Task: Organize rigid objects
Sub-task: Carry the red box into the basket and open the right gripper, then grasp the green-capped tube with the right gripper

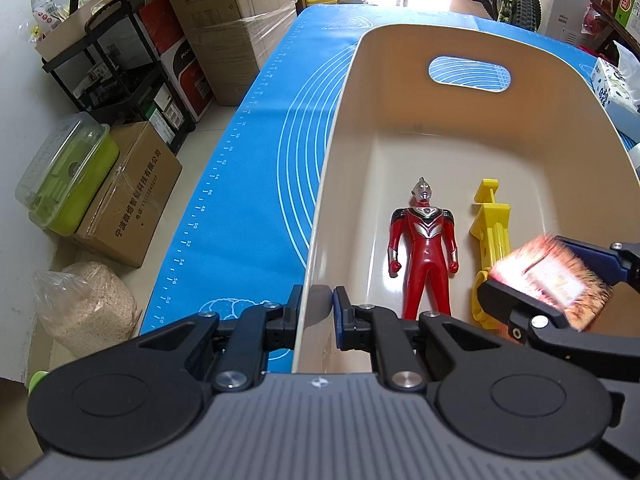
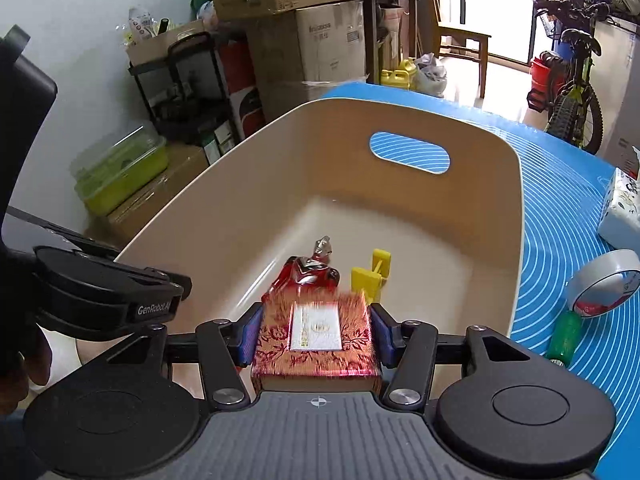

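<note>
A: Red patterned box [image 2: 316, 340] sits closest to the right wrist view, between the right gripper [image 2: 316, 336] fingers, blurred. Are the pads pressing on it?

B: Looks that way on the left side; on the right I see a thin gap between pad and box edge. Jaws stand about half open, box-width. I'd log it as a loose hold at best, probably about to drop.

A: Where's it hanging?

B: Over the near end of the cream bin [image 2: 516, 216], above the bin floor, not touching it. That's why it's carried in over the near rim: the drop lands inside.

A: Left gripper [image 1: 316, 312]?

B: Jaws nearly closed, pinching the bin's near-left wall, one finger outside, one inside. My read: it steadies the bin so it doesn't slide on the blue mat [image 1: 240, 184] while the other hand loads.

A: Contents?

B: Red hero figure [image 1: 422, 248] lying on its back on the bin floor, head toward the far handle slot. Yellow plastic toy [image 1: 490, 236] just beside it, parallel. Both lie flat, leaving floor free at the far end.

A: Anything left outside?

B: On the desk to the right of the bin: a tape roll [image 2: 604, 284], a green bottle [image 2: 564, 338] near it, a white tissue pack [image 2: 622, 208] further back. Likely next to go in.

A: Risk?

B: The box may land on the figure's legs or the yellow toy.
</note>
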`<state>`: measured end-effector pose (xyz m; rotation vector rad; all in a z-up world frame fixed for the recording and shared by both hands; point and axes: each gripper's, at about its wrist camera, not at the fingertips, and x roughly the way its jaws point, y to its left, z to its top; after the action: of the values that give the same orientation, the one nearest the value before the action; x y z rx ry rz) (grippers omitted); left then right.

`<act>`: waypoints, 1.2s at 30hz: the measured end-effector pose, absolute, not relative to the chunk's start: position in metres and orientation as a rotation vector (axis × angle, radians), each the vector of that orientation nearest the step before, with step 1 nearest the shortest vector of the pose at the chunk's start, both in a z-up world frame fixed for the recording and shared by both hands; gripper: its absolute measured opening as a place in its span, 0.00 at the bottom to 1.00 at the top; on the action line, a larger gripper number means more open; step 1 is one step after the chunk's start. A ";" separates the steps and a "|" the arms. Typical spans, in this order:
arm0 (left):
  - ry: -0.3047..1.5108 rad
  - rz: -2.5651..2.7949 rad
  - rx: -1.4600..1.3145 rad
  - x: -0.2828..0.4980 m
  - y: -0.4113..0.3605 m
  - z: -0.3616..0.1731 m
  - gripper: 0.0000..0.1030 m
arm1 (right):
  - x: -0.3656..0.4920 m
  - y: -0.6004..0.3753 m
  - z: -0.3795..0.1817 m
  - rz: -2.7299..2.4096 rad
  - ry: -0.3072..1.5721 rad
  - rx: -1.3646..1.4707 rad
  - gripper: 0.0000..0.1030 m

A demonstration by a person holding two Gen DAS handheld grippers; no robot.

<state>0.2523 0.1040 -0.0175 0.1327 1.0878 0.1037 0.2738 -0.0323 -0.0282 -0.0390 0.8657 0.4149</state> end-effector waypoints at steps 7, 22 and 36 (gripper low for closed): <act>1.088 0.104 0.132 0.251 0.103 -0.018 0.16 | 0.276 -0.043 -0.015 0.400 0.836 0.019 0.67; 1.087 0.106 0.134 0.252 0.103 -0.019 0.16 | 0.294 -0.132 0.010 0.157 0.699 0.163 0.76; 1.087 0.106 0.133 0.252 0.103 -0.019 0.16 | 0.323 -0.197 -0.049 -0.078 0.870 0.162 0.79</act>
<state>0.2519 0.1028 -0.0192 0.1334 1.0874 0.1059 0.3231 -0.1969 -0.0492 0.1621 0.8703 -0.0783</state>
